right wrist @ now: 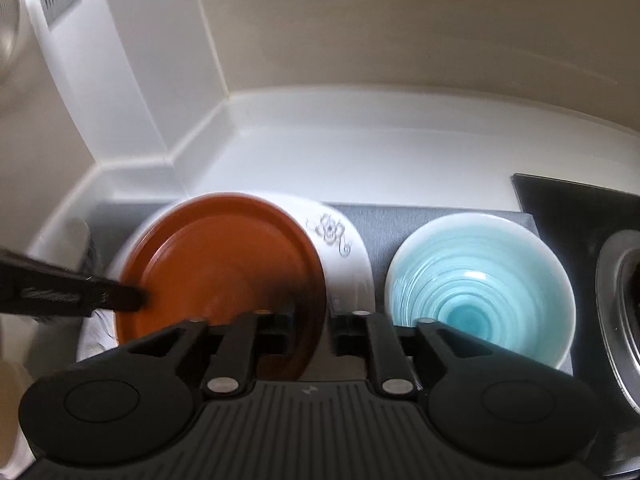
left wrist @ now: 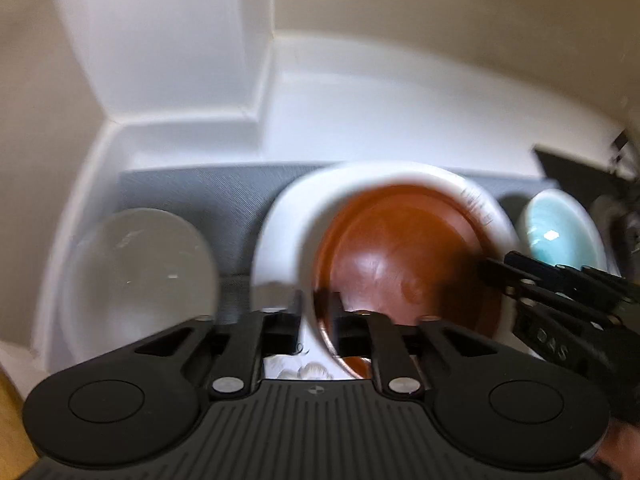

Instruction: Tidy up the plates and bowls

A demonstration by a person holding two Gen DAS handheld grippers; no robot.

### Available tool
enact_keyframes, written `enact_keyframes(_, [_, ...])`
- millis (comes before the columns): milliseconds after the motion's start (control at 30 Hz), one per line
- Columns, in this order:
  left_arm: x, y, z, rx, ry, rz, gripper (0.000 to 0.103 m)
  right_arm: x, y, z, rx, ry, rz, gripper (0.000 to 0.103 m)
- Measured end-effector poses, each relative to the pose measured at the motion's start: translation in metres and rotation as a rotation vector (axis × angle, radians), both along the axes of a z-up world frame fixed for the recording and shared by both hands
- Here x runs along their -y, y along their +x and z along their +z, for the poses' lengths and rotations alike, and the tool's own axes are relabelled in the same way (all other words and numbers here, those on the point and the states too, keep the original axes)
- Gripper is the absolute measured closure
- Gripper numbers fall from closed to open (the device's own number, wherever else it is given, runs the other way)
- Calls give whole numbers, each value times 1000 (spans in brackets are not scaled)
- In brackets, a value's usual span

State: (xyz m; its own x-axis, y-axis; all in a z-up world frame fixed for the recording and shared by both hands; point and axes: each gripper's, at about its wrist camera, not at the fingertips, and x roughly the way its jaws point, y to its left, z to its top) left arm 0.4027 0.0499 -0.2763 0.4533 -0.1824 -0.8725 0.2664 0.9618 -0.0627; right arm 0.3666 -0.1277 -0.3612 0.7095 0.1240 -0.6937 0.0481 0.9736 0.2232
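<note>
Grippers, left (left wrist: 316,320) and right (right wrist: 312,328), are standing spread astride opposite rims of the brown plate (right wrist: 224,264), lying stacked on the white plate (right wrist: 348,276) at centre frame, seemingly releasing it.

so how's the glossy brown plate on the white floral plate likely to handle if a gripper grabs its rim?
The glossy brown plate looks rigid; it should lift without flexing. Its shiny glaze suggests a slippery rim, so a light pinch may slide. It rests on the white floral plate, so a push would probably make it skate rather than tip. Likely chippable if dropped.
</note>
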Motion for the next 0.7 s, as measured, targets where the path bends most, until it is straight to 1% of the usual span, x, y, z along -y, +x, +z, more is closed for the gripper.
enact_keyframes(33, [-13, -9, 12, 37, -38, 12, 41, 3, -5, 7, 22, 7, 1, 55])
enact_keyframes(100, [-44, -30, 32, 120, -98, 65, 19, 3, -13, 19, 59, 26, 25, 52])
enact_keyframes(133, [-62, -40, 39, 157, -119, 97, 16, 1, -16, 24, 72, 43, 46, 50])
enact_keyframes(167, [-78, -46, 42, 176, -126, 133, 16, -2, -18, 29, 84, 68, 75, 49])
enact_keyframes(200, [-94, -50, 42, 180, -120, 174, 16, -8, -20, 32, 91, 97, 109, 41])
enact_keyframes(233, [-109, -51, 38, 172, -107, 217, 16, -15, -20, 34, 93, 127, 141, 29])
enact_keyframes(300, [-136, -46, 23, 119, -105, 295, 20, -36, -19, 36, 96, 168, 198, 18])
enact_keyframes(333, [-148, -41, 16, 74, -114, 332, 28, -49, -15, 36, 94, 179, 224, 18])
enact_keyframes(367, [-158, -39, 9, 46, -132, 371, 33, -61, -11, 37, 87, 177, 247, 18])
enact_keyframes(433, [-175, -34, -1, 17, -175, 438, 49, -86, -2, 36, 60, 173, 294, 18])
enact_keyframes(533, [-184, -28, -13, -19, -226, 457, 63, -113, 14, 32, 30, 254, 392, 21])
enact_keyframes(567, [-185, -27, -16, -21, -243, 456, 66, -122, 19, 31, 24, 243, 407, 21])
enact_keyframes(600, [-187, -24, -19, -13, -257, 456, 67, -130, 23, 29, 20, 214, 410, 21])
enact_keyframes(667, [-188, -23, -20, -4, -259, 447, 70, -142, 32, 24, 4, 177, 395, 25])
enact_keyframes(700, [-187, -21, -20, -1, -263, 446, 72, -146, 38, 20, -10, 181, 379, 28])
